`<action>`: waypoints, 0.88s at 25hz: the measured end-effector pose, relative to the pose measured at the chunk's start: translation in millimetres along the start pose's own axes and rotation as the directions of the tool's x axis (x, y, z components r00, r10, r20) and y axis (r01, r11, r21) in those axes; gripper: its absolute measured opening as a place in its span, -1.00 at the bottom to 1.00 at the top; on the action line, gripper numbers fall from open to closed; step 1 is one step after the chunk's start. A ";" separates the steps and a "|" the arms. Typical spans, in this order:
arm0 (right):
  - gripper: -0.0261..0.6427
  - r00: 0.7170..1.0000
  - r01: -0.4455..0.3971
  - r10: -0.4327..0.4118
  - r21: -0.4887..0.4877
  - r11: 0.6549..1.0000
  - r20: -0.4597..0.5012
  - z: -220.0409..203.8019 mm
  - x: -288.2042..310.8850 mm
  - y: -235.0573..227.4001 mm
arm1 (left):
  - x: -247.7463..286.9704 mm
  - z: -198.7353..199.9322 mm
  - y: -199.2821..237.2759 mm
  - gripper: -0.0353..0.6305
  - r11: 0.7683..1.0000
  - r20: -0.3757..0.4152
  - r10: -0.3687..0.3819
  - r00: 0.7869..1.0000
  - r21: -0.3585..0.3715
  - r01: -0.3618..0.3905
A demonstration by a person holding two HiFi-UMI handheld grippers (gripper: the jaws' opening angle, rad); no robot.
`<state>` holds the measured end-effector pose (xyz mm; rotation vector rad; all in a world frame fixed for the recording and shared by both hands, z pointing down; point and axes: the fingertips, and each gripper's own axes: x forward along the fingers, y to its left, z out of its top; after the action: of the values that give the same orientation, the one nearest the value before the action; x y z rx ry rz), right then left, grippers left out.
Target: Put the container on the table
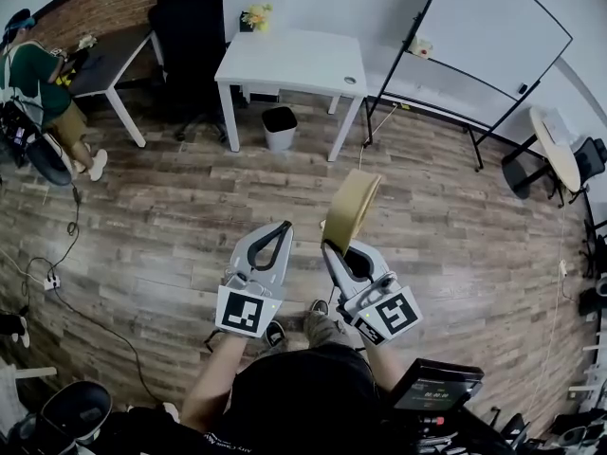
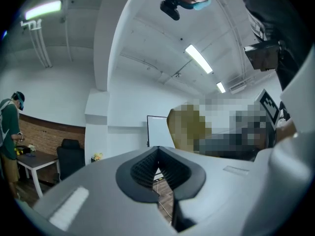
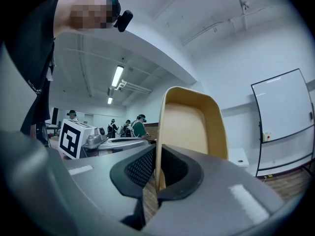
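Bright, even light from ceiling strip lights (image 2: 199,59); fisheye bends edges, corners go black, left hand-held gripper (image 2: 157,154) looks soft.

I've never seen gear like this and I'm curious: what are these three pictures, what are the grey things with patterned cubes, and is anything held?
No robot here: a person holds a two-jaw gripper in each hand; the cubes are part of them. The head view looks down from a camera on the person's head; the other two come from cameras riding on each gripper. The left gripper is shut and empty. The right gripper is shut on the wall of a tan container, held on edge. Ahead stands a white table with yellow flowers at its far corner.
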<state>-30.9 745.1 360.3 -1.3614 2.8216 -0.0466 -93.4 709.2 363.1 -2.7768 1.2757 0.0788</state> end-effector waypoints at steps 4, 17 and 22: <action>-0.82 1.000 -0.007 0.007 0.006 1.000 0.015 2.6 11.0 -16.4 | 18.4 -6.5 2.4 -0.90 1.000 -0.018 -0.004 1.000 0.009 0.004; -0.82 0.998 -0.034 0.027 0.131 0.991 0.053 -17.5 60.8 -143.5 | 123.8 -36.2 33.2 -0.90 0.998 -0.135 0.063 0.989 0.039 -0.058; -0.82 0.997 -0.058 0.049 0.172 0.983 0.055 -17.8 71.9 -180.1 | 160.3 -40.1 35.8 -0.90 0.997 -0.151 0.067 0.986 0.036 -0.063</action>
<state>64.9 577.2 383.9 -1.2326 2.7362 -0.2487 -15.8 561.1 387.8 -2.7608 1.3886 -0.1512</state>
